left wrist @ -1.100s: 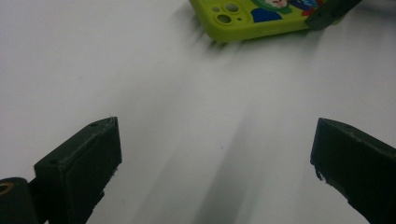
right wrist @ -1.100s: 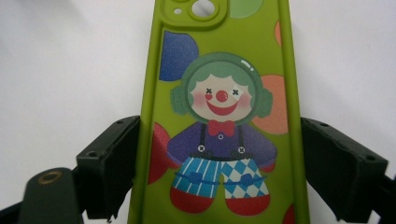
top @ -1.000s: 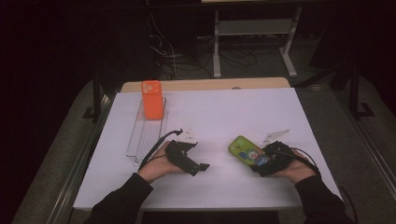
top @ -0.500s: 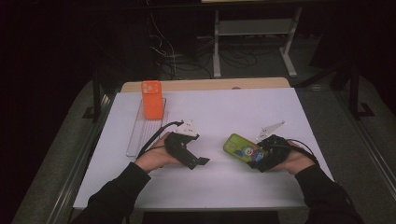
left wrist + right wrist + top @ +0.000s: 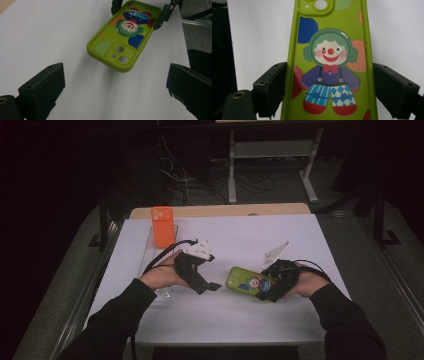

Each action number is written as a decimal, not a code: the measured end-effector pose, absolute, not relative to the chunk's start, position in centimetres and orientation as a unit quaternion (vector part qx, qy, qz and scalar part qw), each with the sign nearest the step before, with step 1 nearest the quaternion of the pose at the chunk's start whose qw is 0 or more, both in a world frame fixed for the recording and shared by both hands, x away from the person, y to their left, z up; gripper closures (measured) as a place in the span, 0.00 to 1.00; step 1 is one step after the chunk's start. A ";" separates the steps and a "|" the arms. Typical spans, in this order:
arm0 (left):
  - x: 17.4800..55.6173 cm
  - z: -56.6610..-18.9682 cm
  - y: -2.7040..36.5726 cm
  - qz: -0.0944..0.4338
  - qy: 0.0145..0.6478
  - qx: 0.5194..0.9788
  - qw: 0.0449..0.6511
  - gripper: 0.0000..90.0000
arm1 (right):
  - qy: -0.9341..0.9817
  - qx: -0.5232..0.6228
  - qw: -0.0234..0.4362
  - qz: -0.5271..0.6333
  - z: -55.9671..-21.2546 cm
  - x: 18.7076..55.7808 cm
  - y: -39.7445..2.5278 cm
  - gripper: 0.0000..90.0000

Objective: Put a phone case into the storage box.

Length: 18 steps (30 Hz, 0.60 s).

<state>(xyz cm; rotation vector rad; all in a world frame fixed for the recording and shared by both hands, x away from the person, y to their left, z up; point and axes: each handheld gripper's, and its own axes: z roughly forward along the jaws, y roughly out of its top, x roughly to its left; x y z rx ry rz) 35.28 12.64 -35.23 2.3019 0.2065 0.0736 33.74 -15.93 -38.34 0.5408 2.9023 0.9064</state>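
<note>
A: Gripping, on the right side: the right claw (image 5: pixel 269 289) has its jaws shut across the two long edges of a green phone case (image 5: pixel 245 282), clown picture and camera cutout facing up.

B: And the left claw (image 5: pixel 209 287)?

A: Jaws spread wide, nothing between them. It points toward the case from the left half of the tabletop (image 5: pixel 240 235).

B: Where is the case relative to it?

A: Straight ahead, a little apart, near the middle toward the front edge. Long axis runs roughly along the left claw's line of sight, camera end nearest it, far end in the right claw. A shadow under it in the left gripper view suggests it is lifted off the surface, though I can't be certain.

B: So the next move?

A: My guess, a handover or two-handed hold; the left claw is the free one and the camera end is what it would meet first.

B: Containers?

A: A clear tray (image 5: pixel 150 251) near the left edge, far half. An orange phone case (image 5: pixel 162 226) stands upright at its far end. Rest of the tray looks empty.
</note>
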 end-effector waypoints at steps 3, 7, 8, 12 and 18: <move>35.4 -35.0 12.6 0.024 0.065 0.914 0.400 0.02 | 0.944 0.154 0.024 0.290 -38.1 34.2 -15.1 0.16; 35.7 -35.0 12.4 0.016 0.050 0.917 0.396 0.02 | 0.949 0.132 0.015 0.287 -37.7 34.7 -14.0 0.16; 35.8 -35.0 12.4 0.016 0.048 0.918 0.394 0.02 | 0.950 0.124 0.014 0.287 -37.6 34.9 -13.6 0.16; 35.9 -35.2 11.9 0.004 0.037 0.922 0.385 0.02 | 0.955 0.097 0.007 0.282 -36.9 35.1 -12.3 0.16; 35.8 -35.6 11.4 0.000 0.008 0.927 0.374 0.02 | 0.958 0.069 0.002 0.278 -35.9 35.3 -10.4 0.16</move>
